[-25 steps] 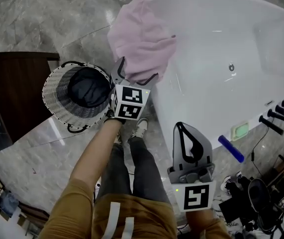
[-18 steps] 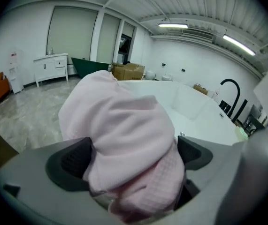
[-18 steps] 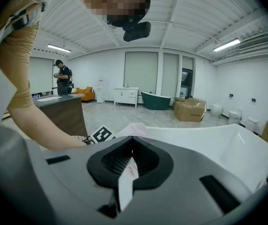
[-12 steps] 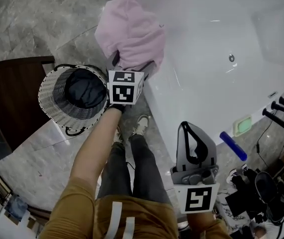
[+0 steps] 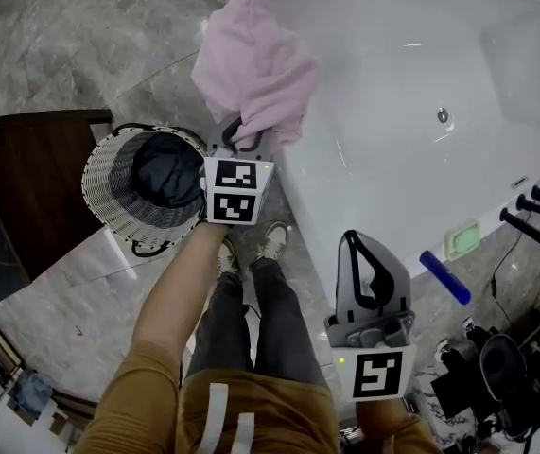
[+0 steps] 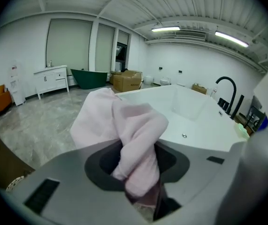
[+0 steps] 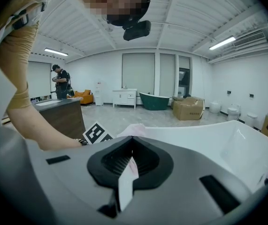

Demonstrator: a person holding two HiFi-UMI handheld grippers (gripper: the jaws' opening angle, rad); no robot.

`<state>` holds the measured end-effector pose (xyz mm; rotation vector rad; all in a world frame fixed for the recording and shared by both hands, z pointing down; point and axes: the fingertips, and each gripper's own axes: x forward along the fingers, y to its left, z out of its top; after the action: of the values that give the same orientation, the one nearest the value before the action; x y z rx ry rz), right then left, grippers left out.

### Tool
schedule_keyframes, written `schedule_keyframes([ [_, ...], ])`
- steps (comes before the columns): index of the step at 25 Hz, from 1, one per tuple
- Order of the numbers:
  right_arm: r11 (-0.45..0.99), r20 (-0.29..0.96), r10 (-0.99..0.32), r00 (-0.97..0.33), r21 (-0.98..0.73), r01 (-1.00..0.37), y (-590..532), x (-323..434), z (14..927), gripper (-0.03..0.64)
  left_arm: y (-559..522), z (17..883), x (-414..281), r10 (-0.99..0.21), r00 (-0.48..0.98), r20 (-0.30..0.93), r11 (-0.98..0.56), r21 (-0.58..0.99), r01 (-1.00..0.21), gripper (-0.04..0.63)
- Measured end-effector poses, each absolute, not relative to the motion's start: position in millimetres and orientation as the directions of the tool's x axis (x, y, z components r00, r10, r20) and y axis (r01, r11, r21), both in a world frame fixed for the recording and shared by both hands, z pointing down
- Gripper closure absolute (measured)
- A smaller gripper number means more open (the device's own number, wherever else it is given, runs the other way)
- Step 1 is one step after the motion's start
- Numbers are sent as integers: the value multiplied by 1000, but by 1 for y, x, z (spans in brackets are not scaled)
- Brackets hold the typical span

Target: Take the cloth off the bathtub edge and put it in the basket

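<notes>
Left gripper view showed the left gripper (image 6: 141, 175), jaws just closed, clamped on the pink cloth (image 6: 124, 125), which was draped on the bathtub edge (image 5: 300, 164) at its twelve o'clock. The right gripper (image 5: 353, 241) idled, jaws together on nothing. With the grasp apparently made, the next move was lifting the cloth clear toward the basket (image 5: 99, 183) at nine o'clock.

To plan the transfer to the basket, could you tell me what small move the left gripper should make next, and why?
Probably a short lift with the left gripper. Its jaws have just been closing and now pinch a fold of the pink cloth, while the rest lies draped over the bathtub edge. Raising it should free the cloth for the woven basket beside it.
</notes>
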<state>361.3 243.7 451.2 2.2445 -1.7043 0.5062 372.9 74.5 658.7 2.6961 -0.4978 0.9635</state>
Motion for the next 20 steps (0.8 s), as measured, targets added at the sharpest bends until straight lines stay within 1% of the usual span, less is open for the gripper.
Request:
schedule_keyframes([
  [5,-257,415,-878,237,9,-966,240,352,435,612,76,618,366,-229,770,596,-928,105,-357,465],
  [8,-257,409,-881,239,11,-966,244,350,423,612,77,572,366,-235,813,533,-939,93,-333,468],
  [14,-277,372,-889,265,24,-961,247,346,382,612,68,468,351,-271,871,410,-940,80,-331,468],
  [20,-291,309,-906,289,39,-956,253,338,328,612,70,380,332,-291,897,332,-946,42,-322,468],
])
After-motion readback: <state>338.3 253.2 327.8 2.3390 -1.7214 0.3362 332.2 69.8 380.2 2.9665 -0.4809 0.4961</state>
